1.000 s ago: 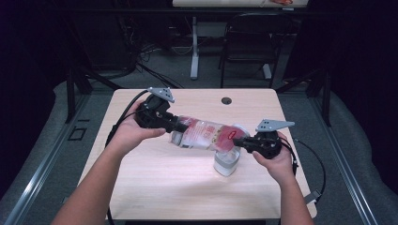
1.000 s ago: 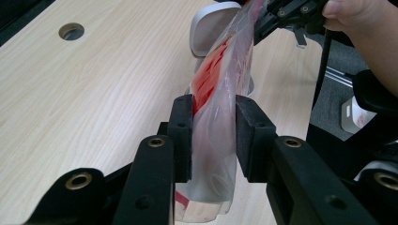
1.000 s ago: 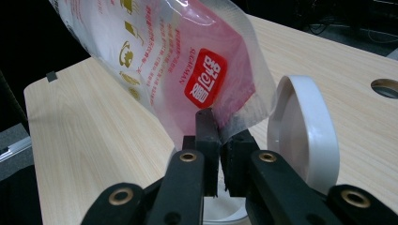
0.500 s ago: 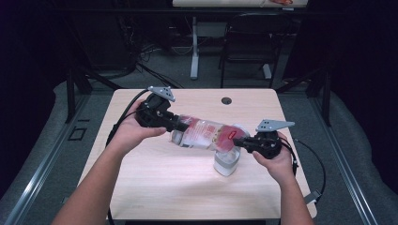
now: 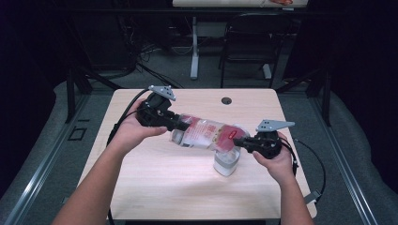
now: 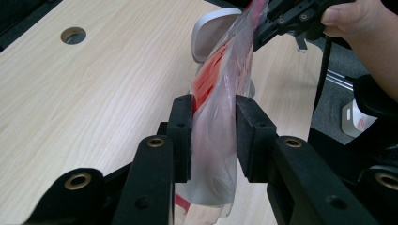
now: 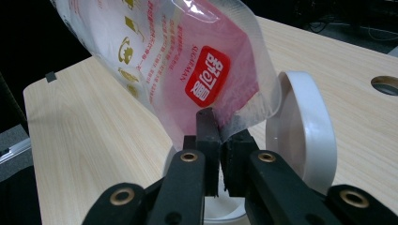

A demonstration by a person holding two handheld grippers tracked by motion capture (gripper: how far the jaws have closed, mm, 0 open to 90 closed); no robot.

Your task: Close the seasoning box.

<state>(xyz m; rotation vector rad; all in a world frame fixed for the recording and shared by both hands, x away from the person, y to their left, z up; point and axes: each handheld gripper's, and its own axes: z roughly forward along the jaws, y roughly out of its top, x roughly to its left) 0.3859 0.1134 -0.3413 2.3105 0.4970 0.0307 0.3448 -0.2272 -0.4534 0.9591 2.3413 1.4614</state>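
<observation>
Two grippers share one clear plastic pouch (image 5: 206, 135) with red print, holding it stretched in the air above the light wooden table (image 5: 155, 187). Nearest the person, the forearms come in from the bottom of the high view and each hand wraps a gripper body. The right gripper (image 5: 240, 142) has its jaws pressed almost together on the lower corner of the pouch; in the right gripper view the thin edge of the film is pinched between the two black pads (image 7: 207, 129), with the red label just above them. Directly under that end stands a white container (image 5: 227, 161) on the table, its round hinged lid (image 7: 302, 129) tipped up beside the gripped corner. The pouch slopes from there up and to the left, toward the left gripper (image 5: 180, 124), which sits farther back over the table. Its jaws stand wider and clamp the other end of the pouch, the pads (image 6: 183, 136) pressing the film from both sides. Beyond both grippers, a round cable hole (image 5: 226, 100) lies near the table's far edge, and a dark chair (image 5: 253, 42) stands behind on the floor.
</observation>
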